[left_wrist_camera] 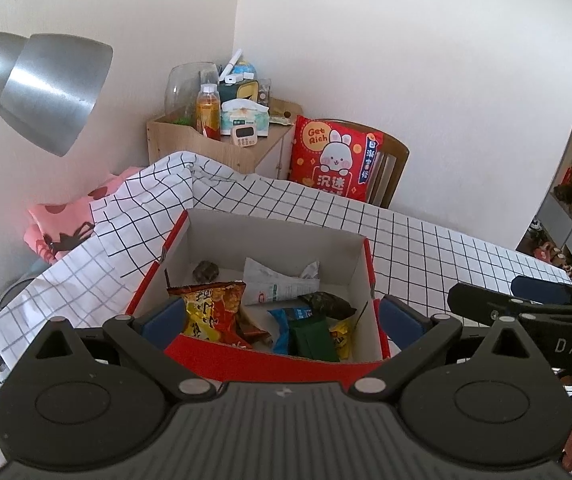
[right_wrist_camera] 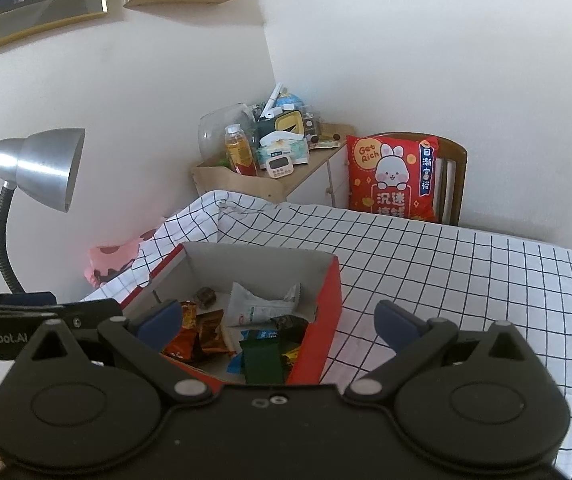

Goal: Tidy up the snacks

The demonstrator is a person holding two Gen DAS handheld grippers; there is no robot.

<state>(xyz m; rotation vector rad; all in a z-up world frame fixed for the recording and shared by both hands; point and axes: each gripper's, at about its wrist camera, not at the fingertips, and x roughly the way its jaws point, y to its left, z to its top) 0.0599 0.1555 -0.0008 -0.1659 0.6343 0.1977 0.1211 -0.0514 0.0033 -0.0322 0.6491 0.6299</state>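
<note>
Snack packets (left_wrist_camera: 278,312) lie inside box (left_wrist_camera: 370,276) on table (left_wrist_camera: 446,248).

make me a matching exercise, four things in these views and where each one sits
Things:
1. dark green flat snack packet
2. red rabbit-print cushion
3. small white digital timer
4. silver metal desk lamp

Places:
A. on the wooden chair
B. inside the red cardboard box
C. left of the checked tablecloth
D. on the wooden corner cabinet, in front of the tissue pack

Pairs: 1-B, 2-A, 3-D, 4-C
</note>
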